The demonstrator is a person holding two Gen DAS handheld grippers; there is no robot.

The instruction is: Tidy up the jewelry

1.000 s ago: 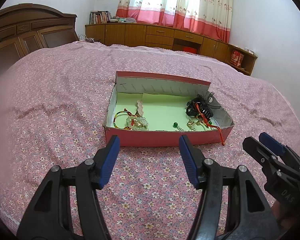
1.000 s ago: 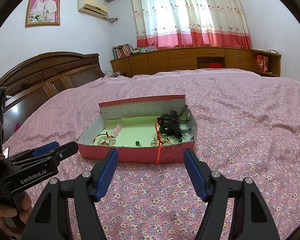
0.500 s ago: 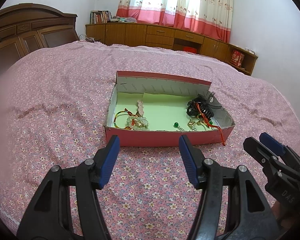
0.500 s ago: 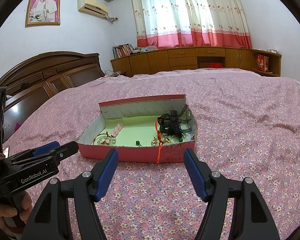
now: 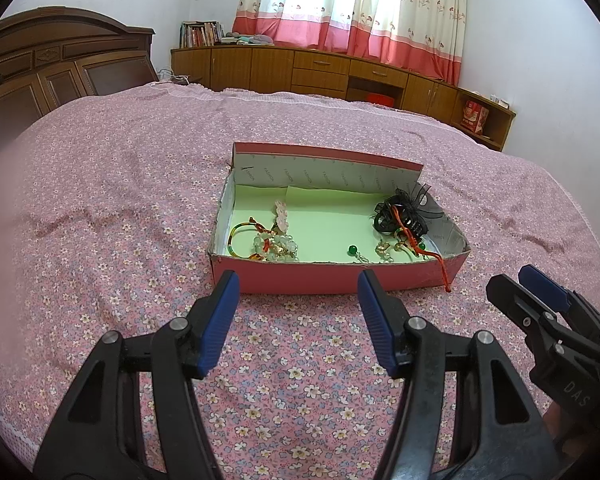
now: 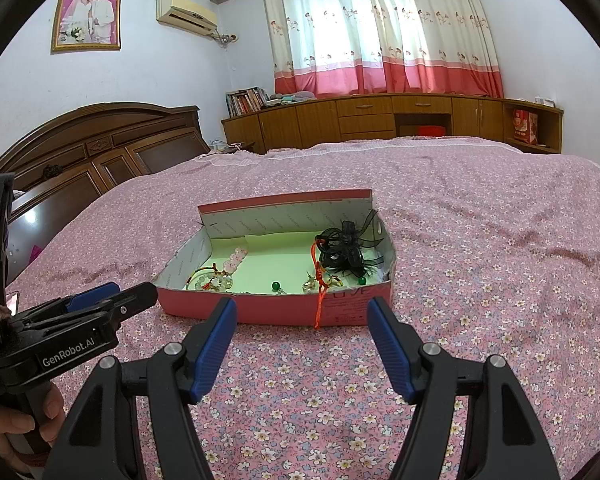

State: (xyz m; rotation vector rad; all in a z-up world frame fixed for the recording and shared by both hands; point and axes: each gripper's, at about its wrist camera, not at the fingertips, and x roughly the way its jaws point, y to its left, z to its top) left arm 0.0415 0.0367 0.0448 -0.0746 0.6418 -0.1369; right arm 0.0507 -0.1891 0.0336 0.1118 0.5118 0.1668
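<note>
Both grippers' jaws wide apart, empty; ahead, shallow pink cardboard box (image 5: 332,278), dangling red cord (image 6: 319,300) likely snagging tangled jewelry.

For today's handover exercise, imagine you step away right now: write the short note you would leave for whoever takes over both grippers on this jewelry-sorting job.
Left gripper: open, empty, hovering over the bedspread short of the box.
Right gripper: open, empty, likewise short of the box.
Things: the pink box sits open on the bed. Inside, a bangle and beaded pieces are tangled at the left end; a black hair clip lies at the right end; a red cord hangs over the front wall; a green bead and small gold pieces lie near the front.
Done: nothing visibly sorted.
Left: separate and arrange every piece.
</note>
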